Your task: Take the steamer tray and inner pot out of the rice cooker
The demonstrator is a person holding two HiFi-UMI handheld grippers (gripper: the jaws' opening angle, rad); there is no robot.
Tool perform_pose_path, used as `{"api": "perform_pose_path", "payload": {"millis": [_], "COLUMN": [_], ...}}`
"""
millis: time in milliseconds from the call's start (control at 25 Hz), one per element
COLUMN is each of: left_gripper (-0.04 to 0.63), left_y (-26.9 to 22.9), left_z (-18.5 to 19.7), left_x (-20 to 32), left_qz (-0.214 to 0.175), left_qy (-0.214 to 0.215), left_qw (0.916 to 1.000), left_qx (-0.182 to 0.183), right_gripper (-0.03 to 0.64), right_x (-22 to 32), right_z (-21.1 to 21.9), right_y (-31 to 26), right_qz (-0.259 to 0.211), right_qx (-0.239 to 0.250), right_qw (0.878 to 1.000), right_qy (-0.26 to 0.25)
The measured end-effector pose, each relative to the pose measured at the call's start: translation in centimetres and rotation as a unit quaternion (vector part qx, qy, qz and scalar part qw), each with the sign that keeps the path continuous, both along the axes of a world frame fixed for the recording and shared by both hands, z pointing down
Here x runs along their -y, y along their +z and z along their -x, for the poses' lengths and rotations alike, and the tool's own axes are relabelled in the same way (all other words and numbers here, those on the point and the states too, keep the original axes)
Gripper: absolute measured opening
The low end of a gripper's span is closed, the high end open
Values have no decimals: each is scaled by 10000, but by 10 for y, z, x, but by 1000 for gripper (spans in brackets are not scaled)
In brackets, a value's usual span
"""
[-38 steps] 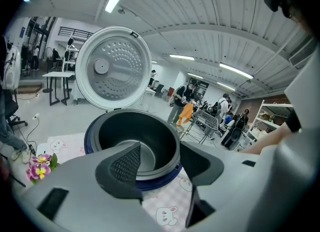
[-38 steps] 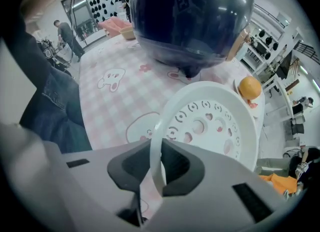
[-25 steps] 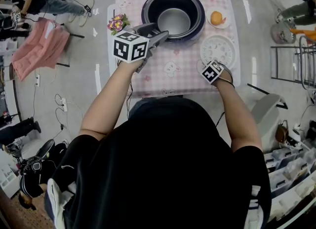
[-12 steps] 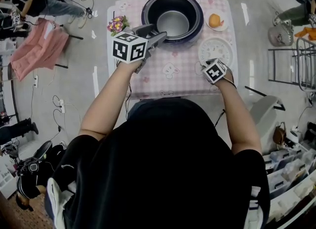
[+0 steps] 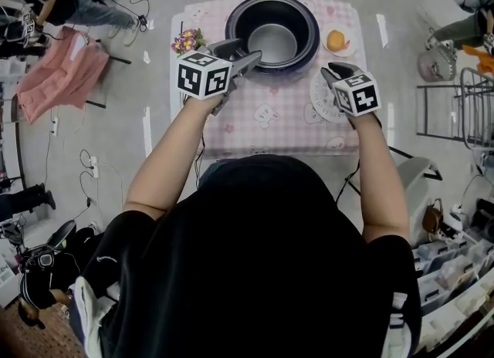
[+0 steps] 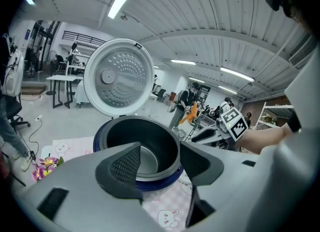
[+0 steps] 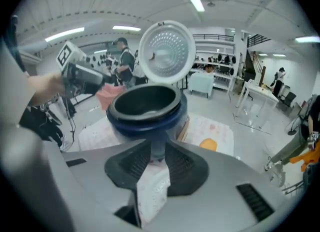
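Note:
The dark blue rice cooker point(image 5: 272, 11) stands open at the far middle of the table, its silver inner pot point(image 5: 272, 42) still inside. The white perforated steamer tray point(image 5: 318, 91) lies on the cloth to the cooker's right. My left gripper point(image 5: 251, 59) hovers at the cooker's near left rim, open, jaws wide, with the pot point(image 6: 148, 159) showing beyond them. My right gripper point(image 5: 330, 71) is raised above the tray. Its jaws have just been closing, a narrow gap is left and nothing is between them point(image 7: 157, 146).
An orange point(image 5: 336, 40) sits on a small plate right of the cooker, and a flower bunch point(image 5: 185, 40) stands at the table's left edge. The cooker's lid point(image 6: 119, 76) is tipped up behind it. The pink checked cloth point(image 5: 262, 125) covers the small table. People and racks are beyond.
My right gripper has risen from the table beside the steamer tray and now hangs above it, nearer the cooker. The tray stays on the cloth. The left gripper has kept still.

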State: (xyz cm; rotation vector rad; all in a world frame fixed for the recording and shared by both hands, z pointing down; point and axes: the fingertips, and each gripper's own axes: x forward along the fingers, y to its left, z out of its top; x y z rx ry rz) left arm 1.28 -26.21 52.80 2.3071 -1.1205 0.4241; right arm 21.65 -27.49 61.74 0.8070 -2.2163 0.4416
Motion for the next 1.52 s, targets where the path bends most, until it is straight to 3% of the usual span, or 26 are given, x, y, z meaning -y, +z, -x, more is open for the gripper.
{"api": "perform_pose_path", "payload": {"millis": [360,520,880,1040,1520], "left_gripper": [258,258,258,222,216], "left_y": [-8,-11,-1,13,58], "left_z": [17,22,33,41,63], "left_x": [4,7,15,21,49], "left_qz": [-69,-116,-95,-89,244], "left_qy": [-167,-227,-388,-527,-823], "left_qw": [9998,9997,9991,9979,9919], "left_qx": [-19,-17,119,372,939], "right_gripper": [103,103,112,118,150], "right_x": [34,41,53,64,90], "right_z": [16,17,25,34,47], "right_y": [-107,-129,-94,-75,-30], "right_qz": [-626,-834,-466,-235,213], "right_qx": [1207,1299,1045,1031,1010], "right_qw": [9902,9875,9931,9938,9926], "right_qy": [329,326,271,328,636]}}
